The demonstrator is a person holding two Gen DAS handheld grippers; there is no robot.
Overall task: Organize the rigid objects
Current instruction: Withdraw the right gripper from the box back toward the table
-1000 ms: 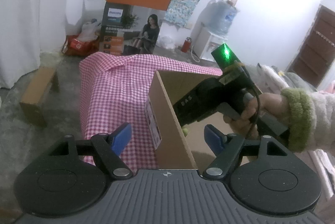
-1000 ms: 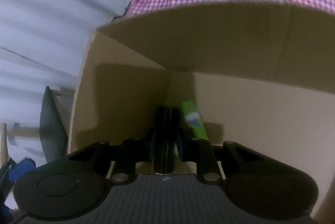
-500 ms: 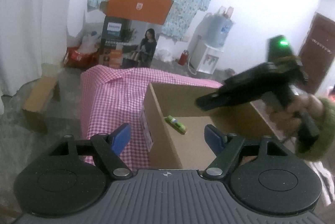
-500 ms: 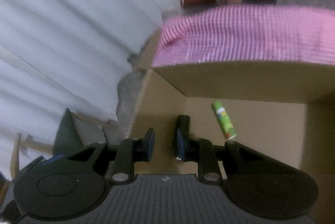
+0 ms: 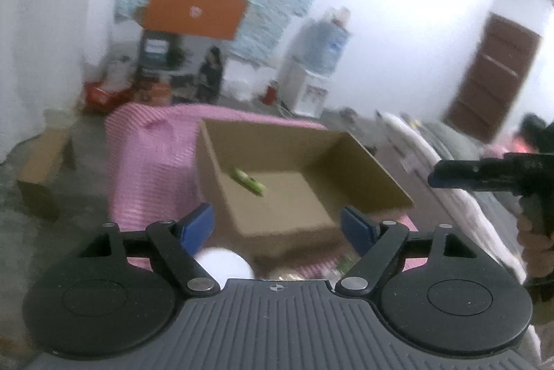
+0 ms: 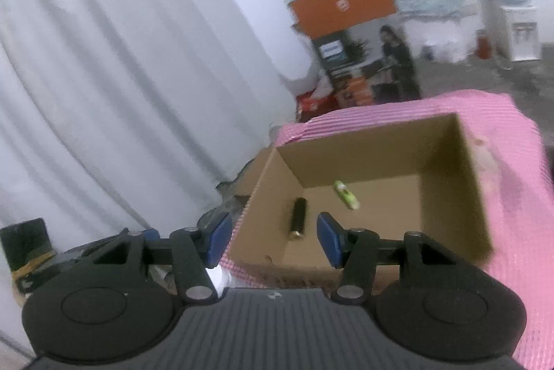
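An open cardboard box (image 5: 381,172) (image 6: 474,197) stands on a table with a pink checked cloth (image 5: 145,162) (image 6: 519,231). Inside lie a green tube (image 5: 248,182) (image 6: 346,195) and a black cylinder (image 6: 298,217); the cylinder is hidden in the left wrist view. My left gripper (image 5: 277,226) is open and empty, held back above the box's near side. My right gripper (image 6: 271,240) is open and empty, raised above the box's near left corner. It also shows at the right edge of the left wrist view (image 5: 484,174), well clear of the box.
A white round object (image 5: 225,266) and small blurred items (image 5: 342,264) lie on the cloth in front of the box. A small cardboard box (image 5: 41,172) sits on the floor at left. White curtain (image 6: 121,75), orange carton (image 5: 194,11), water dispenser (image 5: 311,75) and brown door (image 5: 491,75) stand behind.
My right gripper let go of the black cylinder inside the box, opened wide and lifted out and back to the right. My left gripper pulled back and up, so the box looks smaller.
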